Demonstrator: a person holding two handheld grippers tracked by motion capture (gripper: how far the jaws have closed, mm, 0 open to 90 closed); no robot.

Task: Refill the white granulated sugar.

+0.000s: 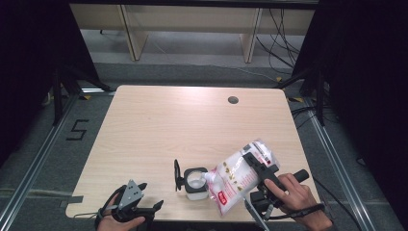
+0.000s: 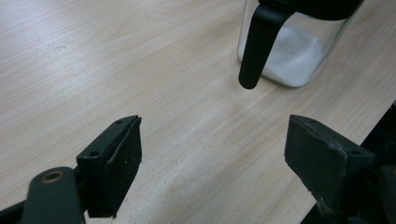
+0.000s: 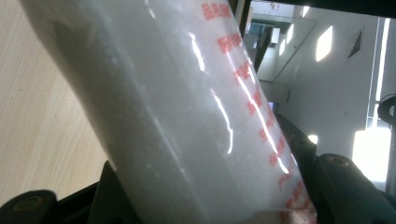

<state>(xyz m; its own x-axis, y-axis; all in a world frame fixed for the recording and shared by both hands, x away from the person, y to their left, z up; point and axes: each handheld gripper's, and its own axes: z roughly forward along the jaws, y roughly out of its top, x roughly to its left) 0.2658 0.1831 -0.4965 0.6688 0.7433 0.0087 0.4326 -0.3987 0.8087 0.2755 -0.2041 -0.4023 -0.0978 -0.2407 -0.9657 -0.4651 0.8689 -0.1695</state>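
The right tongs (image 1: 257, 169) were clamped on a clear bag (image 1: 238, 175) of white grains, tilted with its corner at the mouth of an open glass jar (image 1: 196, 184) near the tabletop's (image 1: 159, 125) front edge; the left tongs (image 1: 144, 197) stood apart, empty, left of the jar.

Bright even overhead light on the pale table (image 1: 159, 125), dark surroundings at both sides, soft short shadows under the jar (image 1: 196, 183), streaks of glare along the bag (image 3: 196, 116), blurred at close range, blown-out windows behind.
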